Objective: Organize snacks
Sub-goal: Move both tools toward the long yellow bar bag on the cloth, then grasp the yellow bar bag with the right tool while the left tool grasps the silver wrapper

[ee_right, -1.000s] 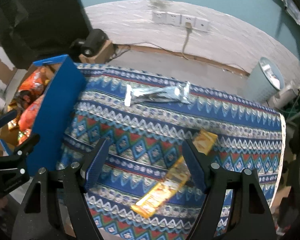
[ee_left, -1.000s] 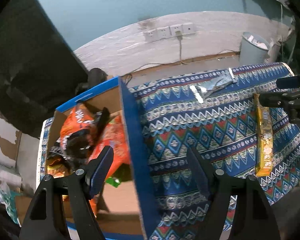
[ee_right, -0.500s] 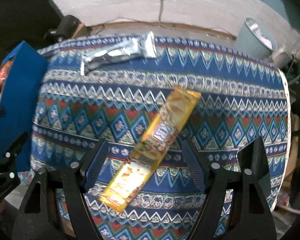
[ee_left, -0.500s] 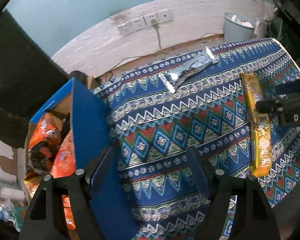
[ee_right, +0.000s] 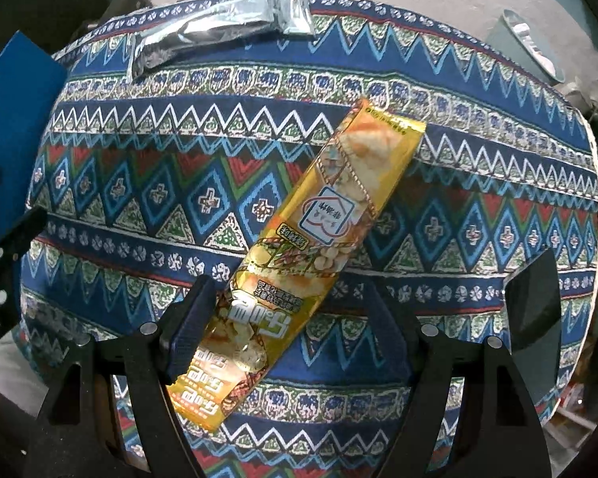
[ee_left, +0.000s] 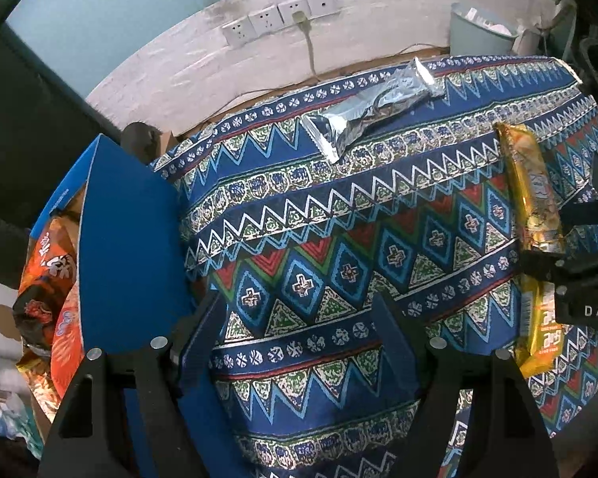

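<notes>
Right gripper [ee_right: 287,310] spread wide over the glossy yellow snack packet [ee_right: 299,255], lying diagonally mid-frame on the woven patterned worktop [ee_right: 478,215]; left gripper [ee_left: 299,318] apart, empty; crinkled silver packet [ee_right: 219,36] upper left.

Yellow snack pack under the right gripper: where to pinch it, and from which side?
Pinch the yellow snack pack across its narrow width near the lower end, coming straight down from above. It lies flat and diagonal on the patterned cloth, so a slight wrist roll would square the right gripper, whose open jaws already straddle it.
</notes>
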Tool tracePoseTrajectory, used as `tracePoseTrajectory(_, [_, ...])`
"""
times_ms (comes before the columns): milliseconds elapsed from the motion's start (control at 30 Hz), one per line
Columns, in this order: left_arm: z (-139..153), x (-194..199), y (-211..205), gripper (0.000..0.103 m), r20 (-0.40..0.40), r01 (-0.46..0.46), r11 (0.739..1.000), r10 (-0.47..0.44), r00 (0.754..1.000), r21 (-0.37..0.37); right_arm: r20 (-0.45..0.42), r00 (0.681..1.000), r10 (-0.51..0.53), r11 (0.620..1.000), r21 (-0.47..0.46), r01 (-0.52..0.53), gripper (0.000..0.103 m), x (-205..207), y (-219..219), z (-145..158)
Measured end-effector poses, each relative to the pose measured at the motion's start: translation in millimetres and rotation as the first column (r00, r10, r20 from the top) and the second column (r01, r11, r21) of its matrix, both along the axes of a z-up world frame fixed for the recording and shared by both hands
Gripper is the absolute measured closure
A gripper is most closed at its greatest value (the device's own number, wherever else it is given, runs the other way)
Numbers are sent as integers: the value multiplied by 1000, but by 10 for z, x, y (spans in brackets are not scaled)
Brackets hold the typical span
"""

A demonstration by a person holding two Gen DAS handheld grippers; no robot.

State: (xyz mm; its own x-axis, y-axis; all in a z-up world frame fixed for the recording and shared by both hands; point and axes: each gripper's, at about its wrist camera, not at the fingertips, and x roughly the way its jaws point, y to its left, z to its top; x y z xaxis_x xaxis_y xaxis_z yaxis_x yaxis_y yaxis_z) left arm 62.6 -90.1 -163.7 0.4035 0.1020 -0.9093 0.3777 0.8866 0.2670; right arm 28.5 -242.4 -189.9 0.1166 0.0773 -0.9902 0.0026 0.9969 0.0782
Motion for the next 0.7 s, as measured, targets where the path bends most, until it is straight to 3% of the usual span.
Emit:
tracePoseTrajectory(100, [-25,19,-22,26,-9,-1,1000,1,1000,1,0,999,40,999,-7,-40,29,-16,9,-36])
tracePoseTrajectory(167, [-33,15,-42,26,-12,1,1000,-1,1000,3,-7,997,72,997,-28,-72,48,-42,-8,-55])
tracePoseTrajectory(367, [-63,26,-97,26,-18,13,1000,-13,1000,12,-24,992,121,981,-152,-124,68,-178,-140,-110])
tracePoseTrajectory(500, [-65,36,-139,26,-20,18,1000,-17,1000,9,-18,996,90,985,-146,-92,71,-227,-368,-77])
tracePoseTrajectory(600, [-71,50,-181,26,-21,22,1000,-22,1000,6,14,999,42,995,-92,-41,71,-250,-544,-38])
tracePoseTrajectory(700, [-87,72,-210,26,-27,24,1000,-24,999,0,23,1000,10,999,-38,-9,61,-214,-652,-39])
